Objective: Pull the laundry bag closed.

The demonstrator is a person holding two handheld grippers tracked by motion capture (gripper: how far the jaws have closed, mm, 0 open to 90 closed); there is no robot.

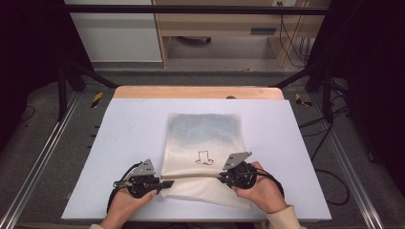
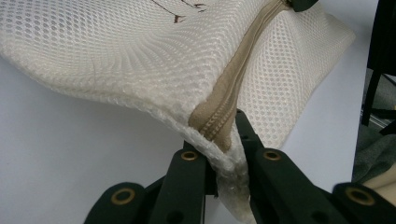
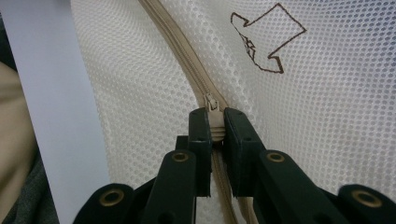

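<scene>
Your left hand-held gripper (image 1: 165, 183) is clamping the end of the tan zipper (image 1: 191, 176) at the corner of a white mesh laundry bag (image 1: 203, 143), jaws closed tight on the fabric. Your right hand-held gripper (image 1: 220, 177) is pinching the zipper's slider (image 3: 212, 103) between its closed jaws, farther along the same zipper. The zipper is running straight between your two grippers. The bag is lying flat on the pale worktop (image 1: 129, 129), reaching from the middle toward the near edge, with a small brown outline drawing (image 1: 204, 158) on it.
</scene>
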